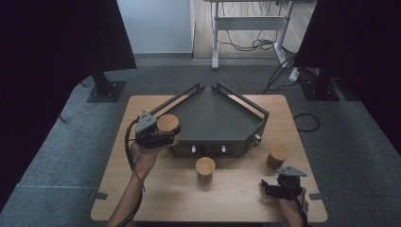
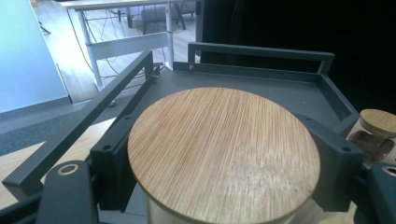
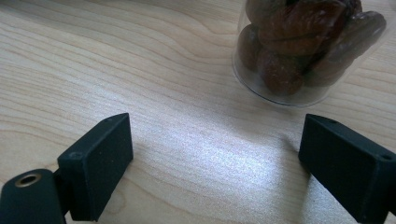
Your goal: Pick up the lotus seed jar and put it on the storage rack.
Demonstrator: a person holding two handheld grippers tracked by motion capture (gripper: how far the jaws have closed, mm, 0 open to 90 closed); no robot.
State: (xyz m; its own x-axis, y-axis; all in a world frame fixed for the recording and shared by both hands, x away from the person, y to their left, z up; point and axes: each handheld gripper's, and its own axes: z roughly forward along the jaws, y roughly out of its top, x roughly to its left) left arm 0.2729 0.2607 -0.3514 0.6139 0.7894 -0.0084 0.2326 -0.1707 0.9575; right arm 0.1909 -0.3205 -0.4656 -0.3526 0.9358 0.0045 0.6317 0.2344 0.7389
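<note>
On the table (image 1: 156,198), three jars (one gripped) (image 1: 168,123).

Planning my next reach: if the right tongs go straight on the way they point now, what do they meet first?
Probably the clear jar of brown fruit, ahead and slightly right of the open right tongs; bare table lies between. Depth is unclear.
</note>
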